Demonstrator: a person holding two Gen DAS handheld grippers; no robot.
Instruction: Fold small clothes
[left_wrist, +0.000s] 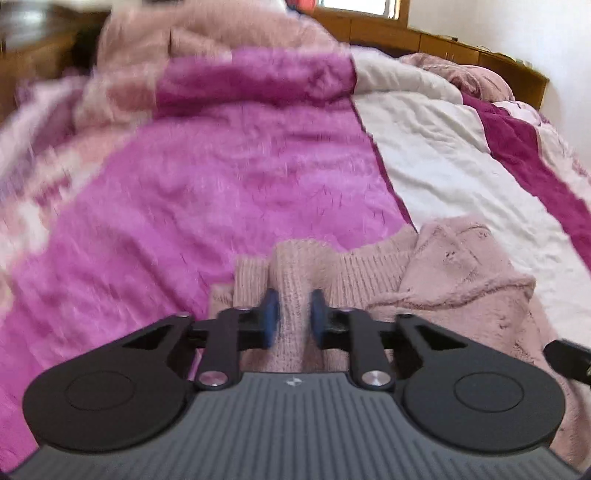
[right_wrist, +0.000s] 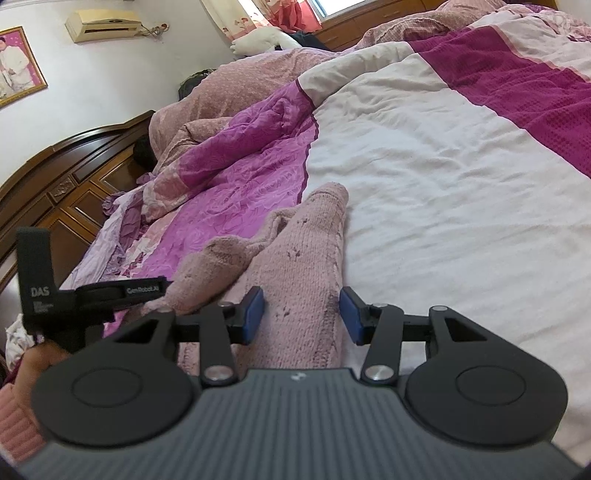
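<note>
Pink knit sweater (left_wrist: 295, 280) pinched by down-tilted left tool (left_wrist: 294, 317).

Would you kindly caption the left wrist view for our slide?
Left claw pinches a ribbed fold of the pink knitted sweater lying on the magenta-and-white bedspread.

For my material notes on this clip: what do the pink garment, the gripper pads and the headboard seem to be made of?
Pink garment: knitted yarn, likely wool or acrylic; ribbed rows at the edge, fuzzy matte surface. Pads: blue, probably rubber or foam; dull, no shine. Headboard: dark wood, varnished by its sheen, with carved panels. The left gripper pinches the ribbed edge.
</note>
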